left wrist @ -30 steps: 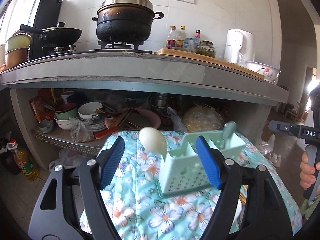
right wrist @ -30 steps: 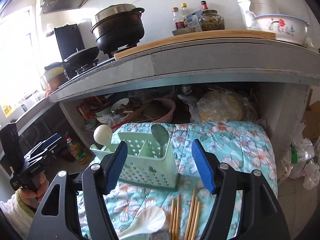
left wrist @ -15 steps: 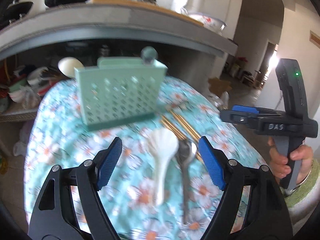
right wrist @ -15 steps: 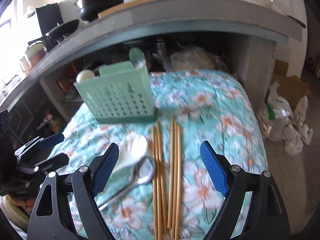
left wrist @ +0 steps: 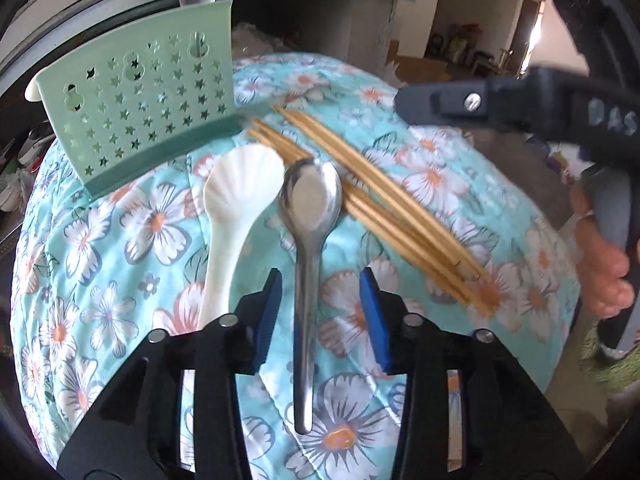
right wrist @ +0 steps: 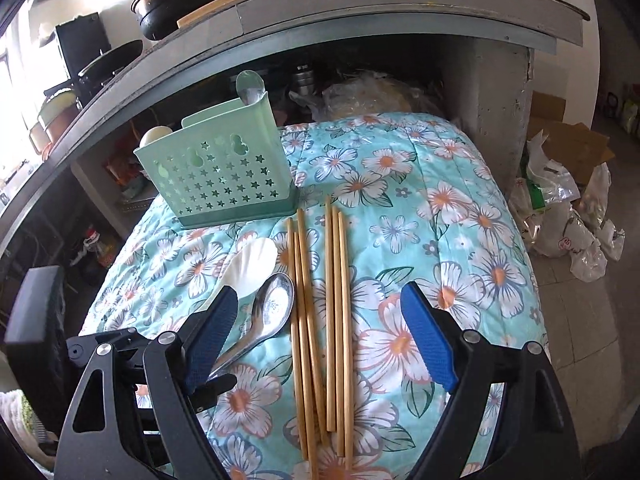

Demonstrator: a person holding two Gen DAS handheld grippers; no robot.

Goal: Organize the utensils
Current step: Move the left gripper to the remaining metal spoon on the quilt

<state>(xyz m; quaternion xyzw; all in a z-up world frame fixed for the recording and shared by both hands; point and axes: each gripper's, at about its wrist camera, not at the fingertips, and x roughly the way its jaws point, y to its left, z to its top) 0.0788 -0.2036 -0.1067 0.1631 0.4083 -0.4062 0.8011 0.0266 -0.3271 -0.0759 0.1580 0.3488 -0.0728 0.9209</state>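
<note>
The left tongs (left wrist: 320, 308) hang low over the flowered cloth (left wrist: 120, 240) that covers the desk, their blue pads on either side of the handle of the metal spoon (left wrist: 310, 216); the jaws have just been closing in, yet a gap shows on both sides of the handle, so nothing is gripped. The spoon lies flat, bowl up, pointing toward the pale green utensil holder (left wrist: 140, 108), which stands upright at the far end of the cloth. Just to the left of the metal spoon lies a white shell-shaped spoon (left wrist: 236, 204), its scalloped bowl nearly touching the steel one. To the right a bunch of wooden chopsticks (left wrist: 376, 208) runs slantwise across the cloth, the nearest of them passing close behind the steel bowl. The right tongs (right wrist: 316, 340) stand spread wide and released above those chopsticks (right wrist: 320, 320), which pass between the pads without either pad touching them. From that side the holder (right wrist: 224, 172) already shows two spoon bowls sticking out of its compartments (one cream at the left corner, one translucent at the right). A hand (left wrist: 604, 264) grips the handle of the right tool at the edge of the view.
</note>
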